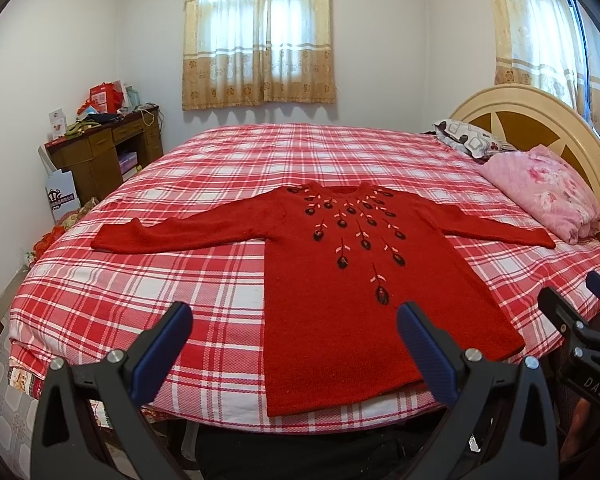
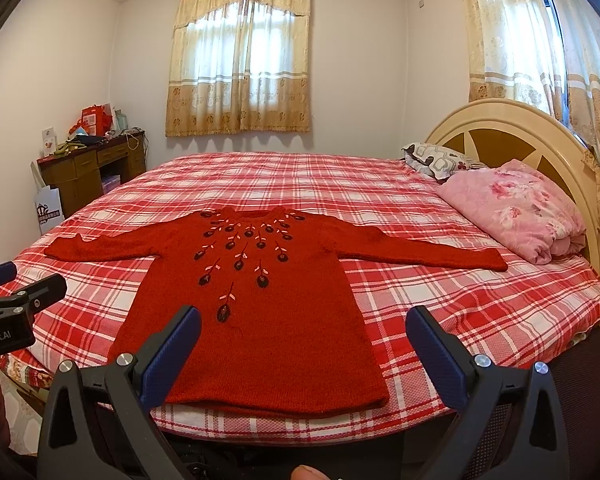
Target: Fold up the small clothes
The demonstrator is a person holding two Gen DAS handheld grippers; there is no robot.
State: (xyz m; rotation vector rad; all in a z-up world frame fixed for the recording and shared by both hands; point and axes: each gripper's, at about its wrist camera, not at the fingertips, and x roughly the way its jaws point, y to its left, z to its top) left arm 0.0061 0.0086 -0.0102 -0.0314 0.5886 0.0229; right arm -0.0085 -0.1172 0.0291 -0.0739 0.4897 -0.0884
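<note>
Across the red-and-white plaid bed [image 1: 204,184] my red knitted sweater with dark embroidered flowers [image 1: 340,280] lies flat, sleeves spread. Left gripper [image 1: 294,354] and right gripper [image 2: 302,356] hover near its hem, fingers wide apart, empty. Folding hasn't started; next I'd pinch a sleeve.

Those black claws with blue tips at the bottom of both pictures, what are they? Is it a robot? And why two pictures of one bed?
No robot. A person holds one pair of tongs in each hand, each with a camera looking along its fingers. One picture comes from the left tongs, the other from the right tongs. Both stand open and hold nothing. On the red and white checked bedsheet a red knitted sweater with dark stitched flowers lies flat, sleeves spread wide, not yet folded. A pink flowered quilt lies by the headboard.
</note>
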